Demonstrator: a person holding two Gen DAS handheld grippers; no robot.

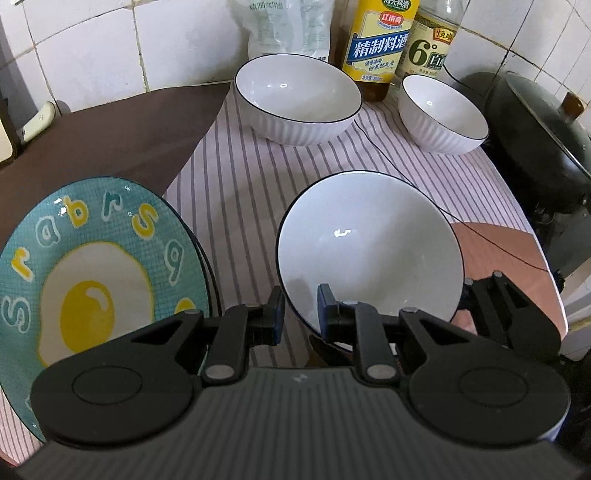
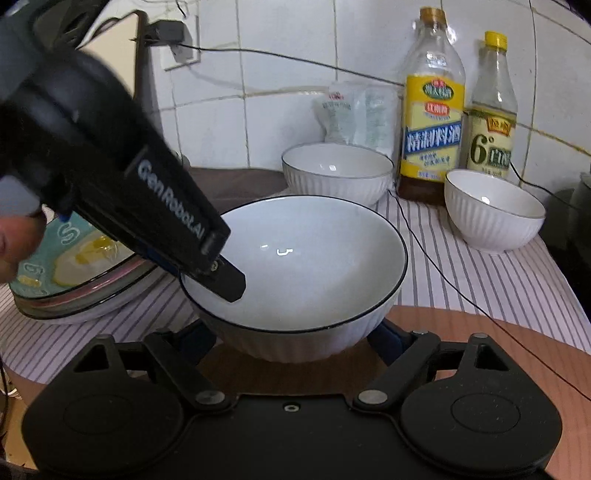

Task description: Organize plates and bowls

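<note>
A large white bowl with a dark rim is at the centre of both views, over the edge of a striped cloth and a brown board. My left gripper is shut on its near rim, one finger inside and one outside. My right gripper stands wide, its fingers flanking the bowl's lower wall, close to it but not clearly pressing. A teal plate with a fried-egg print tops a stack at the left.
Two more white ribbed bowls stand at the back of the cloth. Behind them are a yellow-labelled bottle, a vinegar bottle and a plastic bag. A thin black cable crosses the cloth. A lidded wok sits at the right.
</note>
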